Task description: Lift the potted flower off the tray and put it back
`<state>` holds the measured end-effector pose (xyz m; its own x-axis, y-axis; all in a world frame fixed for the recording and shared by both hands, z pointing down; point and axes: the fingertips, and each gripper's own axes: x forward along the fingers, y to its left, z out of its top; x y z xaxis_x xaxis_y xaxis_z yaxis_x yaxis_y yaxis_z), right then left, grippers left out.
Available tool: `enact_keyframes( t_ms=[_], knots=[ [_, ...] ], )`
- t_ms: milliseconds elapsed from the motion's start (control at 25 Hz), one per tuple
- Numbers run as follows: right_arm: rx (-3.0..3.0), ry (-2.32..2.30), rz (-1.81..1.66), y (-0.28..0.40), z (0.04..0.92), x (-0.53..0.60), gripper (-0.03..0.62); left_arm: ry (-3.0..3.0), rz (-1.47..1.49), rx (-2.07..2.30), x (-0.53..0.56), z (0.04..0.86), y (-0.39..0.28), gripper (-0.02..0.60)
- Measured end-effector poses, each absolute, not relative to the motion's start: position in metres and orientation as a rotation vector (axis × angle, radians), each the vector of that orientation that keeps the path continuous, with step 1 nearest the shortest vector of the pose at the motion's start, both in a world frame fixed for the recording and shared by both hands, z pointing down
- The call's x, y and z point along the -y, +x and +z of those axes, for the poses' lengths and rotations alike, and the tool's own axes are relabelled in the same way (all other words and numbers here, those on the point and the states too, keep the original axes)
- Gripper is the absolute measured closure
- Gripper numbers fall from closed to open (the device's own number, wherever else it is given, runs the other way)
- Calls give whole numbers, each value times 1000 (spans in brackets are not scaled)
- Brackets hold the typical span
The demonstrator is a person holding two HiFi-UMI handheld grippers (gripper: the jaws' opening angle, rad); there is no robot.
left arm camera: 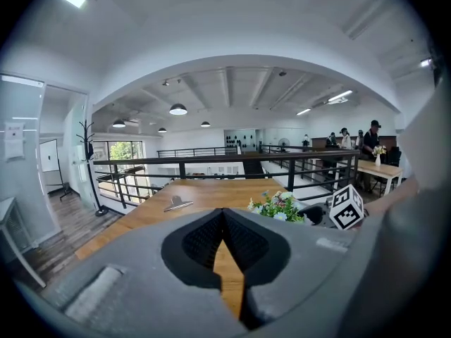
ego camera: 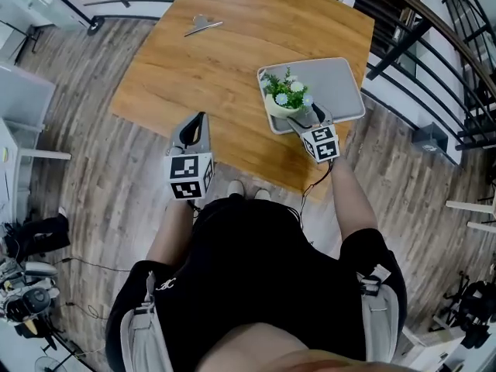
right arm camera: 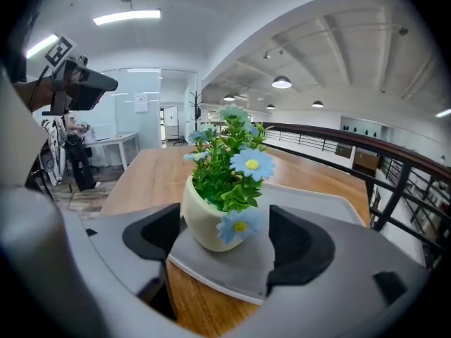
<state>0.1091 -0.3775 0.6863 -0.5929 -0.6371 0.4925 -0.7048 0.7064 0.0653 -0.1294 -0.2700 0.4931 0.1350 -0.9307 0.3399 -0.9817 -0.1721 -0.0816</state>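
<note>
Potted flower [ego camera: 285, 98] on its tray [ego camera: 341, 84], bracketed by our right hand-held gripper [right arm camera: 225, 234].

We see the cream pot standing upright at the tray's near corner, close to the edge of the wooden surface [ego camera: 232, 53], which puts it within easy reach from our side. Our right hand-held gripper has its jaws apart with the pot between them. One pad sits just beside the pot wall and the other shows a clear gap, so nothing is clamped yet. We judge the jaws are set low on the pot body rather than around the leaves so that the grip lands on something firm. Our left hand-held gripper [left arm camera: 224, 217] hangs off to the side over the surface edge, jaws together and empty. We take it to be parked there to stay out of the way. The lift looks not yet begun.
</note>
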Motion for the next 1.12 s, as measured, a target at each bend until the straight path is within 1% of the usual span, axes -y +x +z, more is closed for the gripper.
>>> enact_keyframes(
  t_ms=[120, 200, 440, 680, 920, 1120],
  knots=[
    [2431, 929, 192, 100, 695, 383, 143, 2230, 486, 1935, 266, 492, -129, 569],
    [2437, 894, 179, 96, 699, 387, 125, 2220, 492, 1949, 265, 491, -130, 569],
    [2438, 891, 168, 95, 707, 408, 125, 2183, 523, 1981, 264, 492, -138, 569],
    [2470, 806, 220, 83, 718, 411, 123, 2159, 543, 2017, 262, 491, -142, 569],
    [2489, 768, 267, 72, 721, 418, 100, 2137, 567, 2033, 258, 490, -149, 569],
    [2439, 760, 360, 69, 736, 419, 103, 2141, 566, 2033, 261, 490, -152, 569]
  ],
)
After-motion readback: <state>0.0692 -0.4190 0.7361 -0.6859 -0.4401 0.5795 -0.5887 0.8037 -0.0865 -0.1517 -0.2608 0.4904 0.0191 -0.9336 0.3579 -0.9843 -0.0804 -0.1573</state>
